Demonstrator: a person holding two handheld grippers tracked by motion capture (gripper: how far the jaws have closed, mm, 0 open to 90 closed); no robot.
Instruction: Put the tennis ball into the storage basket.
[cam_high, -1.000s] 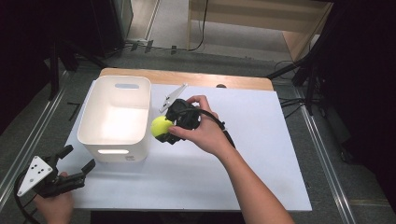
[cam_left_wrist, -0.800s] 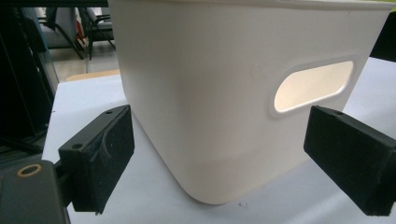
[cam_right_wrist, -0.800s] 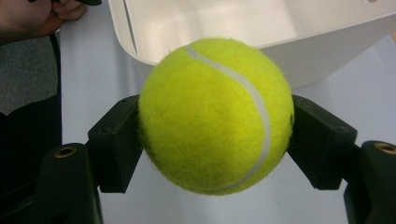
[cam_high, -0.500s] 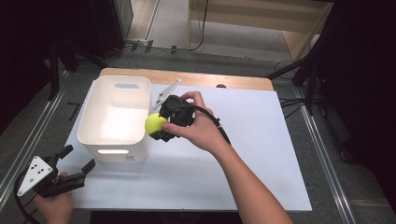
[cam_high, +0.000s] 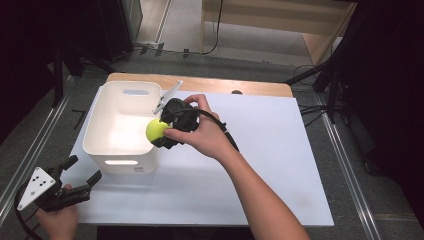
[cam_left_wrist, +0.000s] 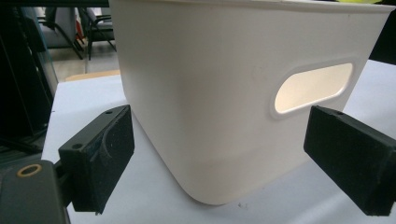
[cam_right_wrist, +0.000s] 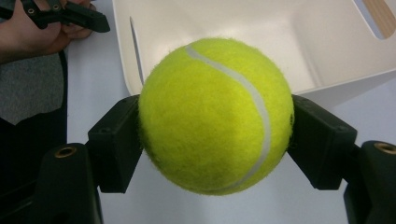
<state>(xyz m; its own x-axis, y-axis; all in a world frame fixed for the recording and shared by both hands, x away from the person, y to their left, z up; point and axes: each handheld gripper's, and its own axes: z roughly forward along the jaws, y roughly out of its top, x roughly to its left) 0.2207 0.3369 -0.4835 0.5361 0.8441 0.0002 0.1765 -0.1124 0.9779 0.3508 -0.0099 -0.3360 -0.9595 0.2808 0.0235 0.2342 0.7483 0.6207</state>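
A white table (cam_high: 260, 165) fills the middle of the high view, with a strip of bare wood along its far edge and dark floor on both sides. Most of its right half and its near part lie bare, giving wide room there. On the left part stands a white plastic bin (cam_high: 107, 150), open at the top, with an oval handle slot in its near wall; its near wall sits back from the table's near edge.

The right gripper (cam_high: 162, 129), held in the person's right hand (cam_high: 202, 135), is clamped on a tennis ball (cam_high: 157, 130) right at the bin's right rim. The ball is bright yellow-green and fuzzy, with a curved white seam, and both black pads press its sides.

The left gripper (cam_high: 80, 172) sits at the table's near left corner, its jaws spread wide apart with nothing between them, facing the bin's outer wall.
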